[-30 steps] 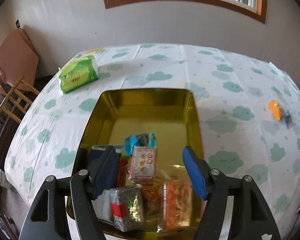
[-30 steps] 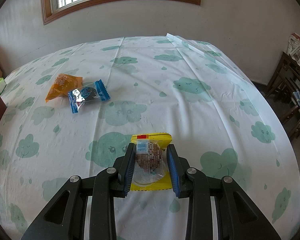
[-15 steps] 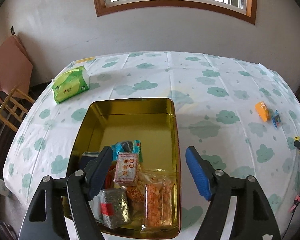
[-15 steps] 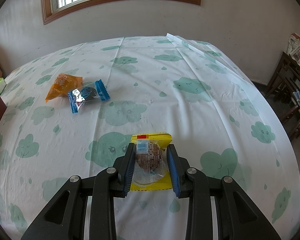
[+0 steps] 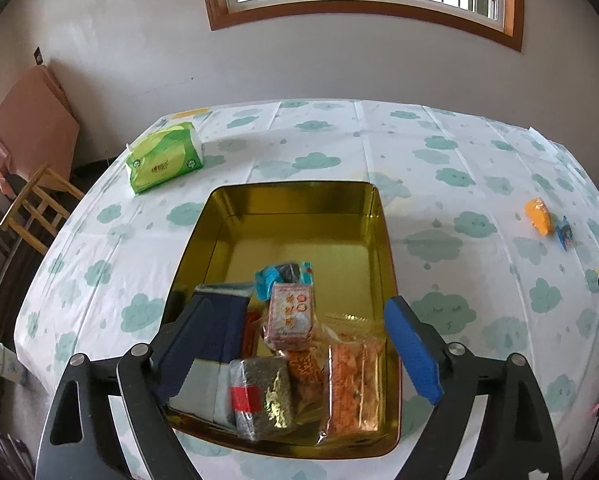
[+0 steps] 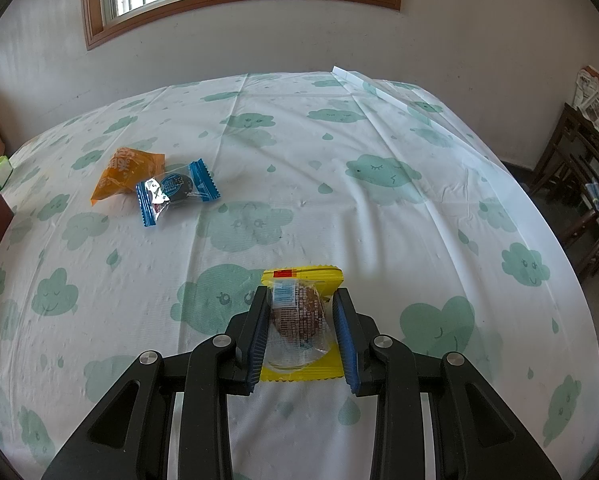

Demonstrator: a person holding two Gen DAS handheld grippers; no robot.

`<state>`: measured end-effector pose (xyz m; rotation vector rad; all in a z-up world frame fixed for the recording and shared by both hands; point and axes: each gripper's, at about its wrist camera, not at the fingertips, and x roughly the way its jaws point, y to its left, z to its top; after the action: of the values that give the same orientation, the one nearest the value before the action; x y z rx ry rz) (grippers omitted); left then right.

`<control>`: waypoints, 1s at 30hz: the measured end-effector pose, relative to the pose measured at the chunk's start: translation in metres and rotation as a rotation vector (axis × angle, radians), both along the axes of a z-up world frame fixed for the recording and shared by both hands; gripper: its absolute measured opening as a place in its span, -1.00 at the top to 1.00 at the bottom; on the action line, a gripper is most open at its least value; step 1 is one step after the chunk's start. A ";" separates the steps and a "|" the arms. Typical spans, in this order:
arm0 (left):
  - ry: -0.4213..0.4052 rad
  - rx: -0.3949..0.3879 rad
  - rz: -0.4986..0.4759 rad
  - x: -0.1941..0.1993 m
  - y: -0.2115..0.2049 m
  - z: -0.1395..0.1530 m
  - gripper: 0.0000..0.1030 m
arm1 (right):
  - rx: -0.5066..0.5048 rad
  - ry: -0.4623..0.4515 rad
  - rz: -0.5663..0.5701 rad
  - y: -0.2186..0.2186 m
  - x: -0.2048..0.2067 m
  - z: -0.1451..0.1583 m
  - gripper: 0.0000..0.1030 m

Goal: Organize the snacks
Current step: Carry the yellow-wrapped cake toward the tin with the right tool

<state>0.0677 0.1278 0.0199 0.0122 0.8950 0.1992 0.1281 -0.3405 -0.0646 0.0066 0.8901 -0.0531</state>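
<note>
Gripping the yellow-wrapped snack point(image 6: 299, 312) low in the right wrist view, the right gripper point(image 6: 301, 330) has its jaws narrow on both sides of the pack, which lies on the tabletop point(image 6: 339, 200). Lift straight, keep the squeeze gentle, then carry it to the gold tin point(image 5: 379, 216), centre of the left view, where the left gripper point(image 5: 299, 354) hangs empty, jaws opening wide, clear of the packets.

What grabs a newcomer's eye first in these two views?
Likely the gold tin in the middle of the cloud-print tablecloth, wrapped snacks piled at its near end under the left gripper, whose jaws are opening with nothing gripped. Next, the yellow-wrapped snack pinched in the right gripper.
</note>
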 end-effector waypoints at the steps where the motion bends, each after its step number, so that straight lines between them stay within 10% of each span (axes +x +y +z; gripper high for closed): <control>1: 0.000 -0.002 0.002 -0.001 0.001 0.000 -0.68 | 0.002 0.000 0.000 -0.001 0.000 0.000 0.36; 30: 0.015 0.037 0.030 -0.012 0.015 -0.012 -0.87 | -0.023 0.021 -0.025 0.009 0.001 0.004 0.47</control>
<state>0.0552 0.1425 0.0079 0.0351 0.9065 0.2437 0.1290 -0.3316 -0.0602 -0.0044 0.9108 -0.0872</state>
